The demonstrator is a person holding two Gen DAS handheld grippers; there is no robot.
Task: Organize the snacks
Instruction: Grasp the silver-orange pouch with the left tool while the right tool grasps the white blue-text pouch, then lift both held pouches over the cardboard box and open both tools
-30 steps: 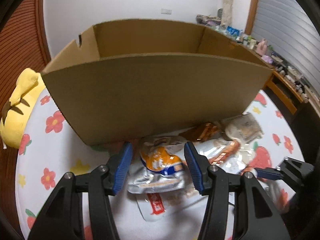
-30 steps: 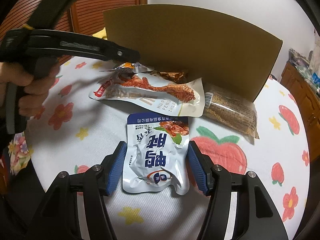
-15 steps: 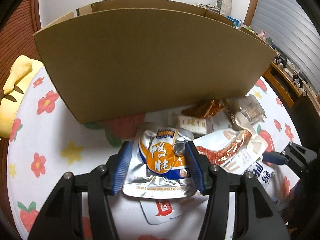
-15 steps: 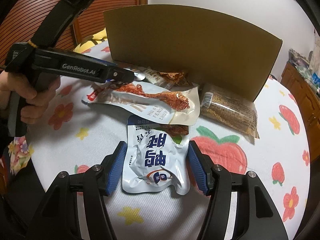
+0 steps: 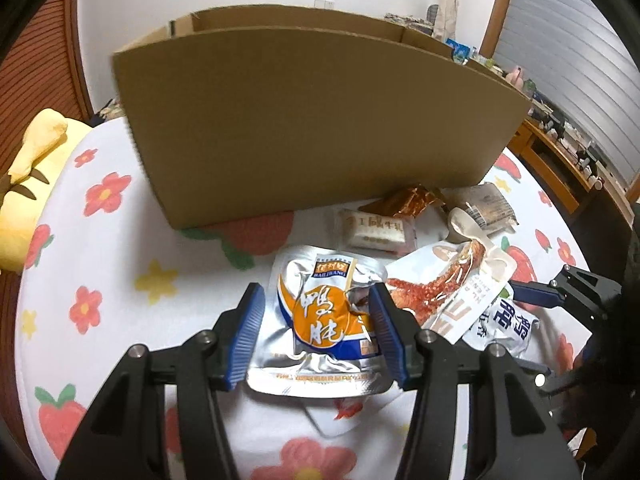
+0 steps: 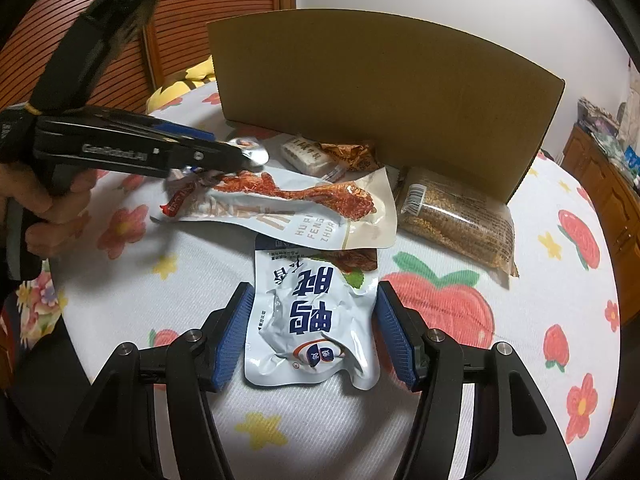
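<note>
Left view, centre: our left tool (image 5: 316,330) clasps the silver pouch (image 5: 320,320). Right view, lower centre: our right tool (image 6: 314,334) grips the white pouch (image 6: 312,316); the grain pack (image 6: 456,220) sits right, beside the box (image 6: 380,120).

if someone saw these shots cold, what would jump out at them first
Probably the big cardboard box standing at the back of the flower-and-strawberry tablecloth, with snack packs scattered in front of it. Next, the silver and orange pouch between the fingers of the left gripper, and the white and blue pouch between those of the right gripper. A long chicken-foot pack lies between the pouches and the box.
</note>
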